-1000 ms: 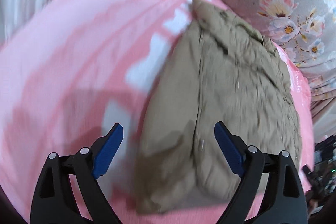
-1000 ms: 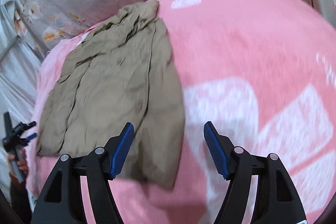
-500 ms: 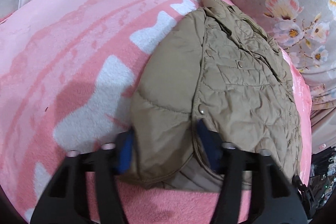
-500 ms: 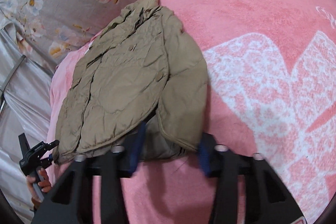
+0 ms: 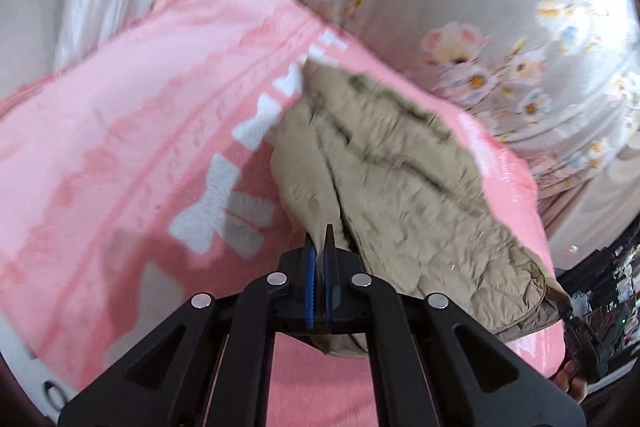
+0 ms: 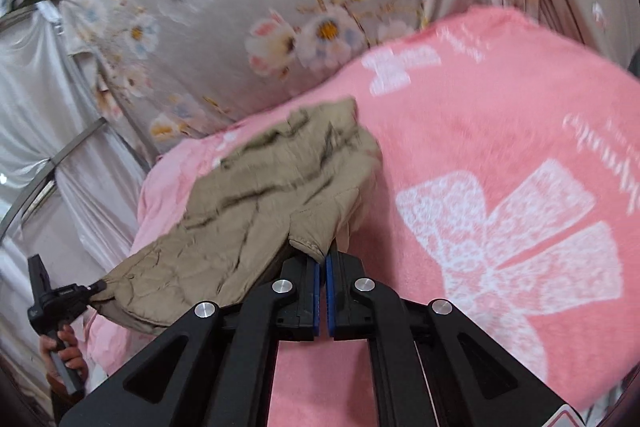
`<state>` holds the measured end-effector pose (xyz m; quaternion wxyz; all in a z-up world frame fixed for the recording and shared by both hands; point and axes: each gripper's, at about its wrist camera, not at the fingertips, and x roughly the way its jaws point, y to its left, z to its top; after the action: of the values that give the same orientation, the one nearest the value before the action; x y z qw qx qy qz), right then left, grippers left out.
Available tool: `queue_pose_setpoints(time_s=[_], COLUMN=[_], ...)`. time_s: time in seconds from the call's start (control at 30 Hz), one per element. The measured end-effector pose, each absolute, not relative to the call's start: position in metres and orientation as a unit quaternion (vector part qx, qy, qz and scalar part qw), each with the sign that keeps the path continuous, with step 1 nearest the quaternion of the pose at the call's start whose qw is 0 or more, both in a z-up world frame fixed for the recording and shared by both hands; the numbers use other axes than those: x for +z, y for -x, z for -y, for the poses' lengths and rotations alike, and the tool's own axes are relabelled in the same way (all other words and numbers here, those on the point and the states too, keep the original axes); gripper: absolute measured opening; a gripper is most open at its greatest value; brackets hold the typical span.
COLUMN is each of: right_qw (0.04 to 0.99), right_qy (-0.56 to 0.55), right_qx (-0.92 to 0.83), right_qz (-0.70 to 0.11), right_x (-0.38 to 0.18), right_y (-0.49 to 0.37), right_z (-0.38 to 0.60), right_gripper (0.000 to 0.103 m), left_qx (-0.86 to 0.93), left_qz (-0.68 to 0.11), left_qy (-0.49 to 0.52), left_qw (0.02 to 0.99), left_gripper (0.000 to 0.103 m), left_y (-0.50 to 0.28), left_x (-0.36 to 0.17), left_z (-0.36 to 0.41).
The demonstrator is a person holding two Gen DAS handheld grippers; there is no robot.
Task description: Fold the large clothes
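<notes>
Both claws clamp jacket (image 5: 404,195) (khaki).

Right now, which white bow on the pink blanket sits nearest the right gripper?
The big lacy bow just right of the right gripper; the smaller bow lies far off, near the floral fabric.

The pink blanket (image 6: 500,131) carries white script lettering near its edge. It is too blurred to read.
</notes>
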<state>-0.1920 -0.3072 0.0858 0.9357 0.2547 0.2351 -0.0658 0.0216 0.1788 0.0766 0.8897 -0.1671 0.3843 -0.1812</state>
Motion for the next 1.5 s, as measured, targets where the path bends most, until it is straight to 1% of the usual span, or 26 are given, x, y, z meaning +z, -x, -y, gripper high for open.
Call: queue_pose_setpoints(time_s=[0.1, 0.23, 0.3, 0.4, 0.47, 0.53, 0.6, 0.8, 0.87, 0.9, 0.93, 0.97, 1.0, 1.03, 1.07, 1.1, 1.17, 1.33, 1.43, 1.5], right_qw=[0.956, 0.97, 0.972, 0.971, 0.963, 0.959, 0.96, 0.967, 0.967, 0.966, 0.965, 0.964, 0.962, 0.96, 0.959, 0.959, 0.958, 0.957, 0.957, 0.957], right_qy=[-0.209, -0.195, -0.19, -0.197, -0.225, -0.233, -0.214, -0.161, -0.148, -0.141, -0.139, -0.14, -0.145, -0.155, -0.163, -0.173, -0.18, -0.173, -0.174, -0.174], right_qx=[-0.07, -0.07, -0.072, -0.086, -0.079, -0.074, -0.082, -0.1, -0.11, -0.119, -0.125, -0.131, -0.136, -0.139, -0.139, -0.137, -0.135, -0.142, -0.145, -0.146], right_qz=[-0.191, -0.131, -0.115, -0.109, -0.129, -0.145, -0.159, -0.17, -0.177, -0.181, -0.184, -0.186, -0.187, -0.187, -0.185, -0.18, -0.177, -0.182, -0.18, -0.179], right_x=[0.124, 0.166, 0.179, 0.188, 0.181, 0.174, 0.169, 0.178, 0.178, 0.177, 0.174, 0.171, 0.169, 0.167, 0.166, 0.166, 0.167, 0.172, 0.172, 0.172], right_y=[0.225, 0.246, 0.24, 0.195, 0.148, 0.109, 0.079, 0.054, 0.045, 0.038, 0.034, 0.031, 0.029, 0.031, 0.033, 0.04, 0.048, 0.056, 0.058, 0.061], right_z=[0.293, 0.292, 0.298, 0.321, 0.338, 0.344, 0.336, 0.316, 0.316, 0.318, 0.318, 0.322, 0.325, 0.329, 0.331, 0.334, 0.336, 0.335, 0.333, 0.333], right_gripper=[0.003, 0.002, 0.002, 0.002, 0.002, 0.002, 0.002, 0.002, 0.002, 0.002, 0.002, 0.002, 0.002, 0.002, 0.002, 0.002, 0.002, 0.002, 0.002, 0.002], left_qx=[-0.19, -0.186, -0.171, -0.084, -0.083, -0.084, -0.105, -0.158, -0.173, -0.178, -0.179, -0.176, -0.173, -0.174, -0.175, -0.173, -0.173, -0.26, -0.223, -0.224], left_qz=[-0.347, -0.297, -0.26, -0.198, -0.208, -0.243, -0.289, -0.338, -0.343, -0.339, -0.334, -0.326, -0.315, -0.306, -0.295, -0.289, -0.297, -0.336, -0.336, -0.351], left_qy=[0.174, 0.182, 0.169, 0.11, 0.112, 0.107, 0.112, 0.1, 0.108, 0.108, 0.107, 0.108, 0.11, 0.112, 0.113, 0.111, 0.104, 0.114, 0.099, 0.123], left_qw=[0.902, 0.919, 0.935, 0.97, 0.968, 0.96, 0.945, 0.922, 0.917, 0.918, 0.919, 0.923, 0.927, 0.929, 0.933, 0.935, 0.933, 0.898, 0.91, 0.901], left_gripper=[0.002, 0.002, 0.0, 0.0, 0.0, 0.0, 0.0, 0.0, 0.0, 0.002, 0.005, 0.021, 0.044, 0.054, 0.067, 0.07, 0.07, 0.071, 0.073, 0.073], left_y=[0.018, 0.041, 0.04, 0.018, -0.015, -0.056, -0.082, -0.063, -0.046, -0.035, -0.023, -0.013, -0.002, 0.005, 0.013, 0.018, 0.02, 0.009, -0.011, -0.032], left_x=[0.113, 0.155, 0.179, 0.205, 0.206, 0.195, 0.176, 0.145, 0.144, 0.148, 0.154, 0.16, 0.166, 0.172, 0.177, 0.178, 0.169, 0.137, 0.119, 0.108], left_z=[-0.201, -0.217, -0.216, -0.205, -0.196, -0.18, -0.165, -0.155, -0.163, -0.169, -0.179, -0.187, -0.197, -0.202, -0.209, -0.213, -0.216, -0.201, -0.196, -0.2])
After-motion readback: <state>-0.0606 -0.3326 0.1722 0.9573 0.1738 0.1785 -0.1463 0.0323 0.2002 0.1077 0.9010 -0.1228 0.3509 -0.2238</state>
